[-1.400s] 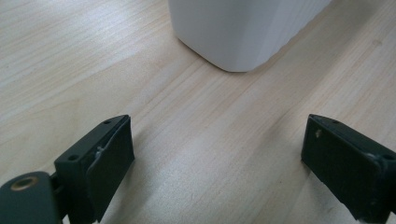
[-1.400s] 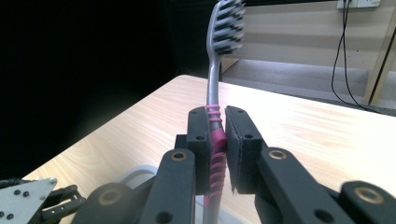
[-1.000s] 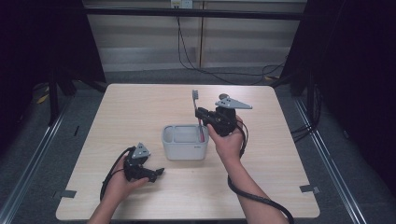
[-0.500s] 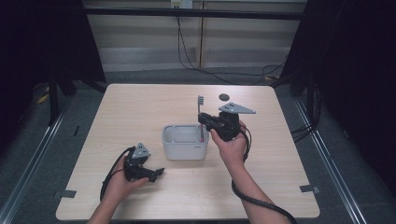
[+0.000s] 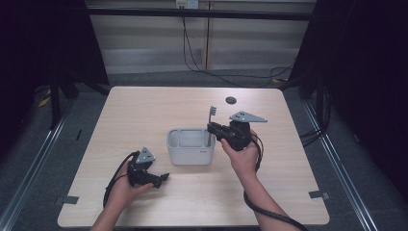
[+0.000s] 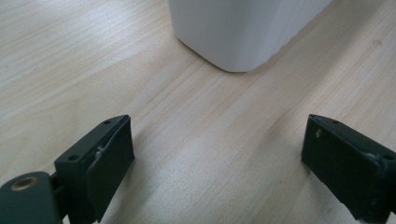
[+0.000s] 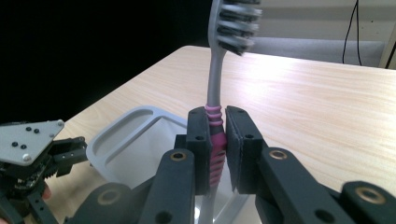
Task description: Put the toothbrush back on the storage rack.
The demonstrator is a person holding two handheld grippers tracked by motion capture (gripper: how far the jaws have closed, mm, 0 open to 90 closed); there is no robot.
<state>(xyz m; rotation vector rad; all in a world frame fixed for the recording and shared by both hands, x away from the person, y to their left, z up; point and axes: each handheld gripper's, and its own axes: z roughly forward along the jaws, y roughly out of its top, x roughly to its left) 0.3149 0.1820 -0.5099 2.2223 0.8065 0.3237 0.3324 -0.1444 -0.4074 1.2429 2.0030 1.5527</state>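
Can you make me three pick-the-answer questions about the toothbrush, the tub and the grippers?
1. Where is the toothbrush?
A. flat on the table
B. upright over the grey tub
C. on the floor

2. What colour is the toothbrush's grip?
A. pink
B. green
C. yellow

3. How is the left gripper?
A. shut on a cup
B. shut on the toothbrush
C. open, holding nothing

Answers: 1 B, the right gripper holds it bristles-up above the tub. 2 A, pink ridges show between the pads. 3 C, its jaws stand wide apart over bare table.
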